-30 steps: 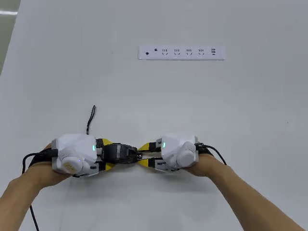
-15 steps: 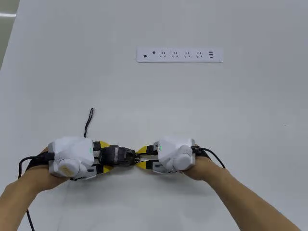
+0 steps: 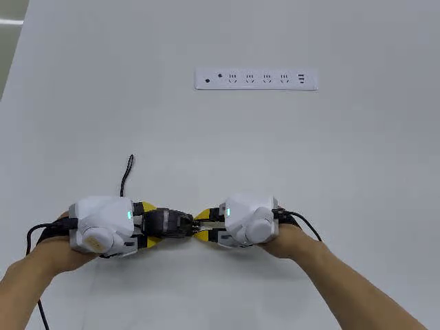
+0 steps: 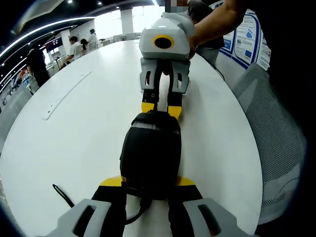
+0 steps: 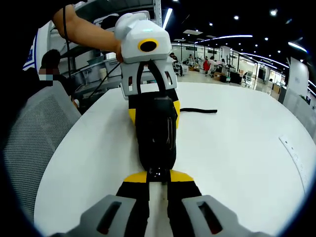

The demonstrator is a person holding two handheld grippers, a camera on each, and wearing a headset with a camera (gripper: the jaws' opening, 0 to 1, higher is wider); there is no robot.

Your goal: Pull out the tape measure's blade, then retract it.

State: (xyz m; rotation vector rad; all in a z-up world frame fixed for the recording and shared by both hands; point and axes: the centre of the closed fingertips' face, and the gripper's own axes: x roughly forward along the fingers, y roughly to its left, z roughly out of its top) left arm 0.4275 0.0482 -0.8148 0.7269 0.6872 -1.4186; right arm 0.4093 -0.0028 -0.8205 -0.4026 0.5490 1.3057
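One black tape measure (image 3: 167, 223) held end to end between two grippers, near the front edge of a white table (image 3: 330, 172).

The case lies on its side on the tabletop. The left gripper (image 3: 152, 223) has its yellow-tipped jaws spread to the case's width and clamped on the case's left end. The right gripper (image 3: 202, 225), facing it from the right, has its jaws drawn almost together and pinches the blade hook (image 5: 157, 171), which sits right at the case's mouth. One thin black wrist strap (image 3: 128, 175) trails from the case towards the far left, lying loose on the table. One white power strip (image 3: 256, 79) lies well apart on the far side, clear of both grippers.
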